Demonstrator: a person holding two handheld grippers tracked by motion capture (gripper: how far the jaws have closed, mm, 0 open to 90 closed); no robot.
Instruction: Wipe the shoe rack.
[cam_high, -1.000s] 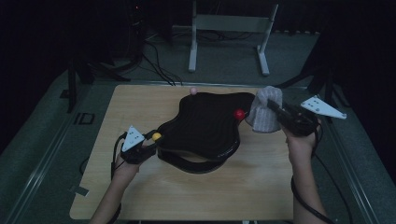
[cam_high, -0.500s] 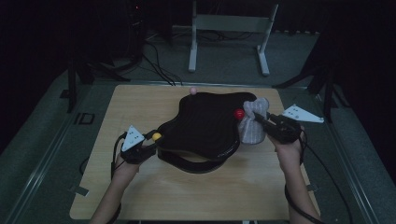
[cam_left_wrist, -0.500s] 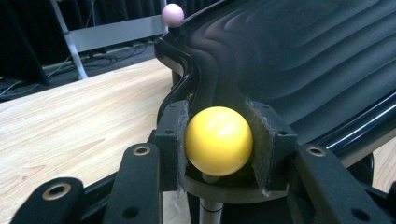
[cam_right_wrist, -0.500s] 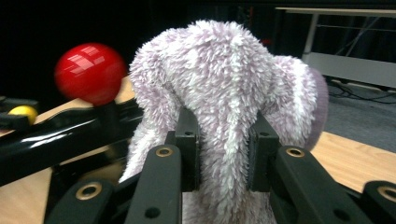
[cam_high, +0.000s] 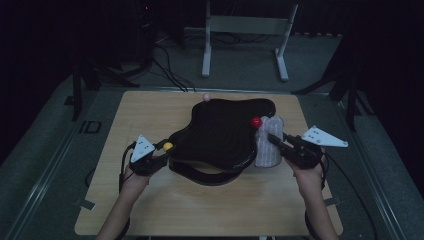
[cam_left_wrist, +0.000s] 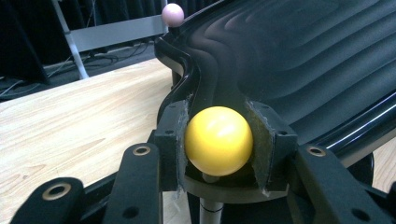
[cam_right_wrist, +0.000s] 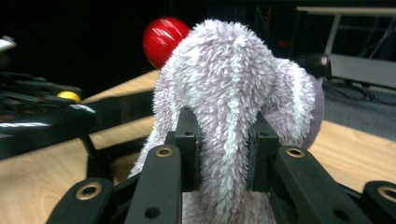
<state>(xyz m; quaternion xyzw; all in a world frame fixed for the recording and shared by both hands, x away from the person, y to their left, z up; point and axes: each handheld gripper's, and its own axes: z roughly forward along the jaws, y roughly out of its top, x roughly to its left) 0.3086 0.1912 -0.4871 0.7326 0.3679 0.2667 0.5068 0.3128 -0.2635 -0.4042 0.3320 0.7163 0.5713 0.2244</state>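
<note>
A black ribbed, wavy-edged stand lies in the middle of the wooden table. Ball knobs rise at its corners: yellow at the left, red at the right, pink at the back. My left gripper is shut on the yellow ball, its pads pressing both sides. My right gripper is shut on a fluffy pale lilac cloth piece. That fluffy piece hangs next to the red ball, against the stand's right edge.
A black strap-like loop curves under the stand's front edge. Behind the table, a grey metal frame stands on the floor among cables. Bare wood stretches in front of the stand and along the left side.
My right gripper has carried the fluffy piece left and down, from beside the table's right edge to right beside the red ball. The left gripper has stayed on the yellow ball.
</note>
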